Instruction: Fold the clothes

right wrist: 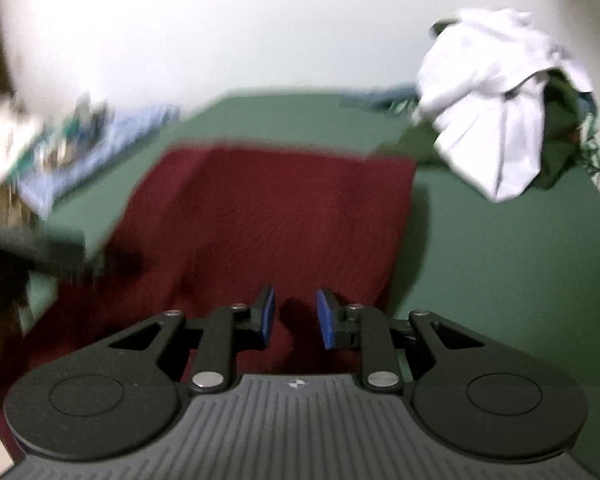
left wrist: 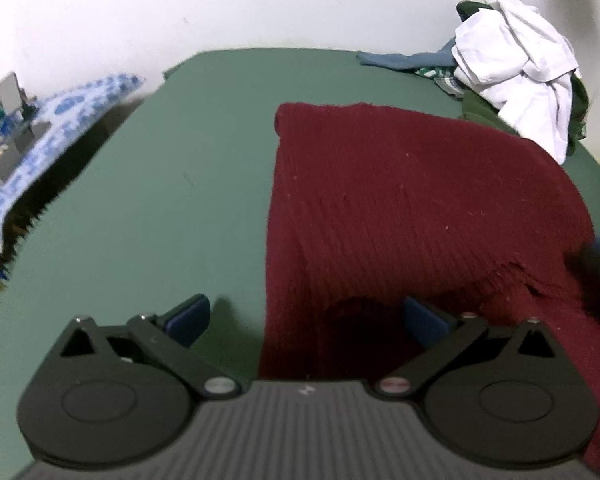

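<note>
While the red knit (left wrist: 400, 208) lies flat for folding, I hover both grippers over its near edge: left (left wrist: 306, 320) spread wide, right (right wrist: 296, 318) partly parted, neither gripping.

1. One dark red knitted garment (left wrist: 400, 208) spread out.
2. One white garment (left wrist: 516, 72) on top of the pile.
3. One blue garment (left wrist: 400, 60).
4. Two hand-held grippers: left (left wrist: 306, 322), right (right wrist: 296, 318).
</note>
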